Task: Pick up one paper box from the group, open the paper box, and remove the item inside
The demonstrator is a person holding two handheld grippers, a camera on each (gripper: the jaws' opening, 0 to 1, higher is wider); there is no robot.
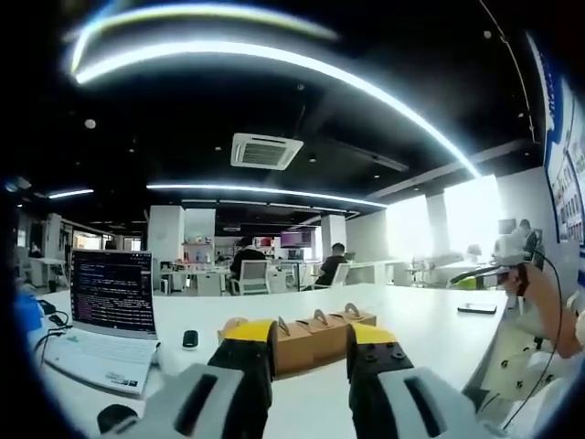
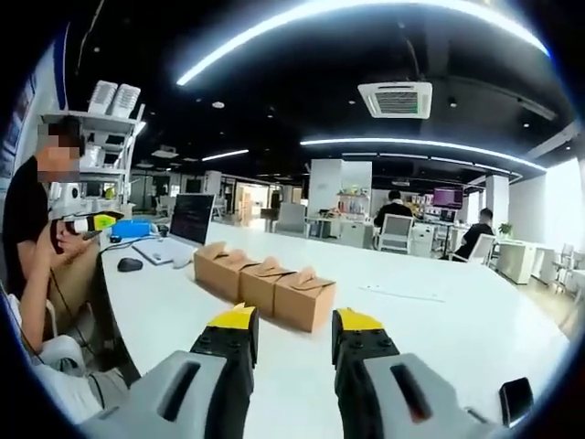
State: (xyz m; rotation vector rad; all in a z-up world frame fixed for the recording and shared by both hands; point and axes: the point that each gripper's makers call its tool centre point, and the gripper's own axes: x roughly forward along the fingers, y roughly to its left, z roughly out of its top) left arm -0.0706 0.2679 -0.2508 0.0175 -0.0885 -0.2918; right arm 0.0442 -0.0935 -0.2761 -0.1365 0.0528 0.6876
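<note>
Partly, the left tool (image 1: 311, 343) hides three paper boxes (image 1: 315, 340).

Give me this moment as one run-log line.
phase: approach | left gripper: open, empty | right gripper: open, empty | paper boxes: three in a row on white table, closed, untouched

Matt brown cardboard paper boxes (image 2: 265, 283), smooth glossy white table (image 2: 439, 320)
</note>
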